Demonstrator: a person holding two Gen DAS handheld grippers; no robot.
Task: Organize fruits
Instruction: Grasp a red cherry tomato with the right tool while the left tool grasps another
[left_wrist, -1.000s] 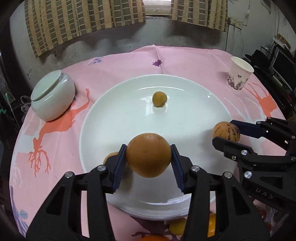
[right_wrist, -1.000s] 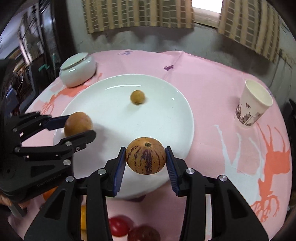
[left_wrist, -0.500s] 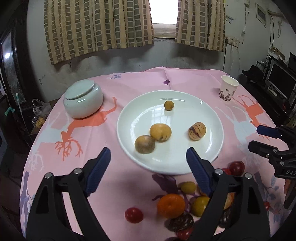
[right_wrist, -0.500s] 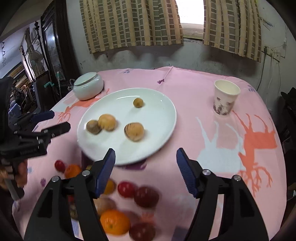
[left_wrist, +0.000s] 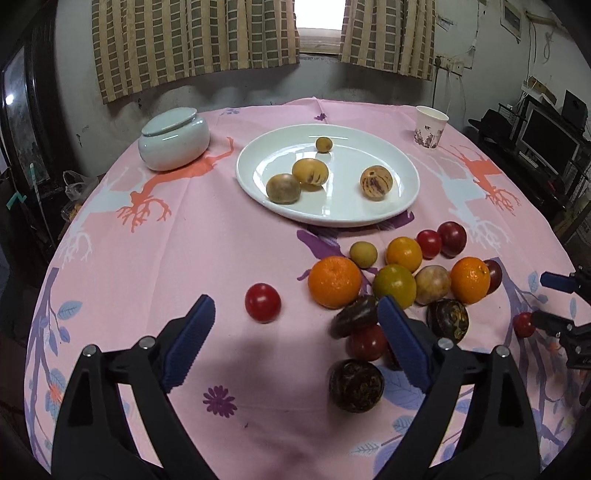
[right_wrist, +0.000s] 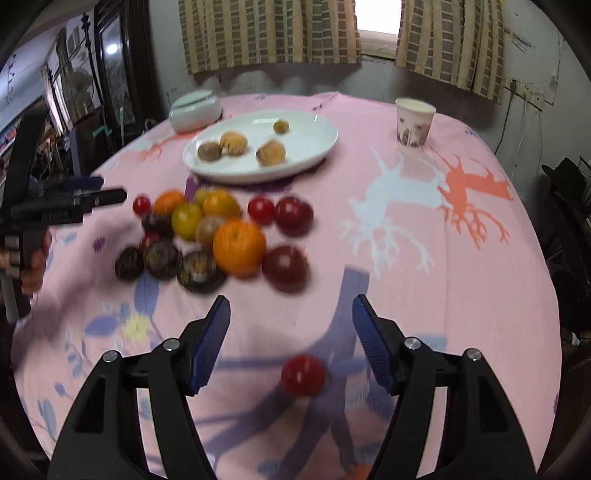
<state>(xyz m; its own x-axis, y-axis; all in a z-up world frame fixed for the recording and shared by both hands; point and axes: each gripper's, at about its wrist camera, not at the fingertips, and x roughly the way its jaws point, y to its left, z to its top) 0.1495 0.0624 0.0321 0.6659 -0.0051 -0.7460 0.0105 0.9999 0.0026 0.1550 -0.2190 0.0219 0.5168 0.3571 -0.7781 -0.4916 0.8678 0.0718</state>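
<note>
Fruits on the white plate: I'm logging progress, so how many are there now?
4. A small round one near the far rim, two touching left of centre, and a striped one on the right of the plate.

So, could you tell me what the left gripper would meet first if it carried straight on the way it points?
Probably bare tablecloth; the left gripper is open, with the lone red tomato just ahead, though depth is unclear.
</note>
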